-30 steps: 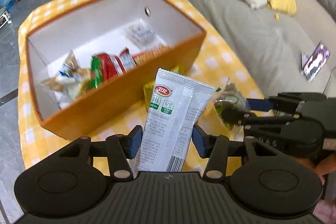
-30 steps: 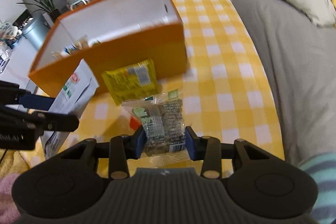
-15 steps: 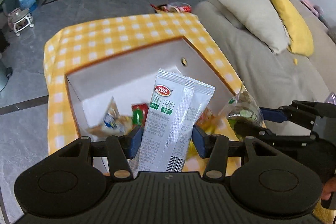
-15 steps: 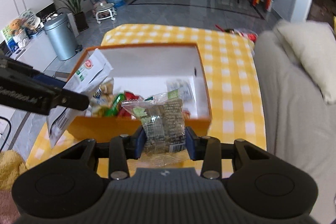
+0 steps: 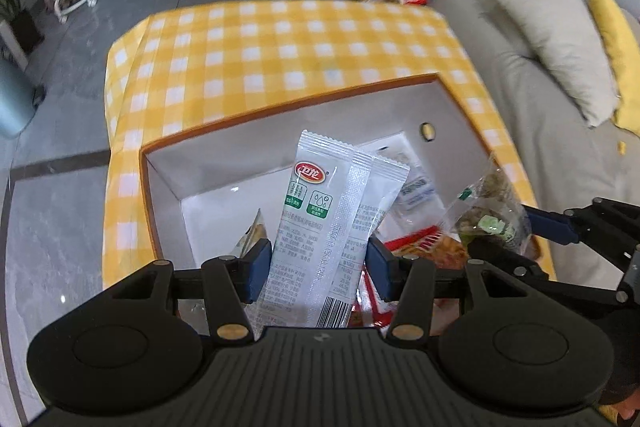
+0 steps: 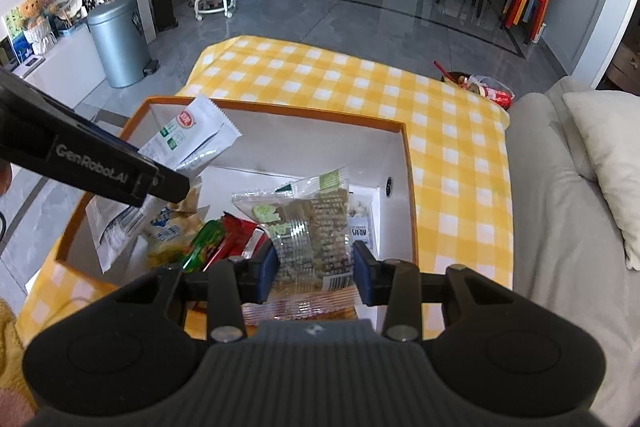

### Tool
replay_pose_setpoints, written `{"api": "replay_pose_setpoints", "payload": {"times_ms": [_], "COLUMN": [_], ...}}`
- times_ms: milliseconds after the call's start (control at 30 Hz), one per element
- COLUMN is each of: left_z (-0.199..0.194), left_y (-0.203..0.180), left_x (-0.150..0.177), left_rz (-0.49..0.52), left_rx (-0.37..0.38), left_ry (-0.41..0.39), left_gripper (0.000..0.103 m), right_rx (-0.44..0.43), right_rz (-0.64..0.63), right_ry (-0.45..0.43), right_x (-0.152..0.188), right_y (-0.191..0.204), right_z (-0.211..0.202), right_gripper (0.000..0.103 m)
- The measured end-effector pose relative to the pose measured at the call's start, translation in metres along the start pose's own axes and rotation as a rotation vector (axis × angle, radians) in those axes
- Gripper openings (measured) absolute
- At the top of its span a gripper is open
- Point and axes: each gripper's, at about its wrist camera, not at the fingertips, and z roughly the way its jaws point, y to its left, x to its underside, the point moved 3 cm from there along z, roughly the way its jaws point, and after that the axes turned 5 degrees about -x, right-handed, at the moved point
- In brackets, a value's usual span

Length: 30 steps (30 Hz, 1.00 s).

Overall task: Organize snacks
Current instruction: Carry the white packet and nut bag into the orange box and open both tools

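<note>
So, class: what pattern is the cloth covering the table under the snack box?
Yellow-and-white check; the tablecloth shows best in the right wrist view.

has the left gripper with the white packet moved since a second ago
Yes. The left gripper, shut on the white packet, has travelled from in front of the orange box's near wall to above its open inside.

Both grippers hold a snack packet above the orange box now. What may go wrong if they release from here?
1. The left gripper holds the tall white packet by its lower part only; released upright, it may lean on the orange box wall rather than lie flat.
2. The right gripper, shut on the clear packet, is close to the left one, so they may bump.
3. The clear packet may land on the red packets, piling up one spot.
</note>
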Motion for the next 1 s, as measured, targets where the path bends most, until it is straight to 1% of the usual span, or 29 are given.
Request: {"api": "replay_pose_setpoints", "payload": {"times_ms": [267,433,567,700,900,1000], "left_z": [0.04,0.059,0.069,0.077,0.093,0.1], "left_y": [0.006,0.008,0.006,0.004,0.004,0.004], "left_x": [-0.009,-0.013,-0.017,-0.021,-0.025,-0.026], "left_rz": [-0.014,-0.015,0.001,0.014,0.004,0.003], "left_rx": [-0.014,-0.041,-0.049,-0.067,-0.073,-0.094], "left_ry": [0.079,0.117,0.127,0.125,0.135,0.14], "left_gripper": [0.058,0.058,0.058,0.057,0.056,0.056], "right_rx": [0.004,0.006,0.009,0.011,0.017,0.013], "right_rz": [-0.038,-0.06,-0.083,-0.105,-0.125,-0.129], "right_ry": [0.072,0.109,0.131,0.133,0.142,0.153], "right_x": [-0.008,-0.011,-0.01,-0.013,-0.017,-0.017], "right_y": [-0.002,-0.003,-0.001,0.001,0.003,0.004], "right_z": [0.05,0.077,0.091,0.1,0.11,0.116], "right_gripper": [0.037,0.037,0.038,0.038,0.038,0.038]}}
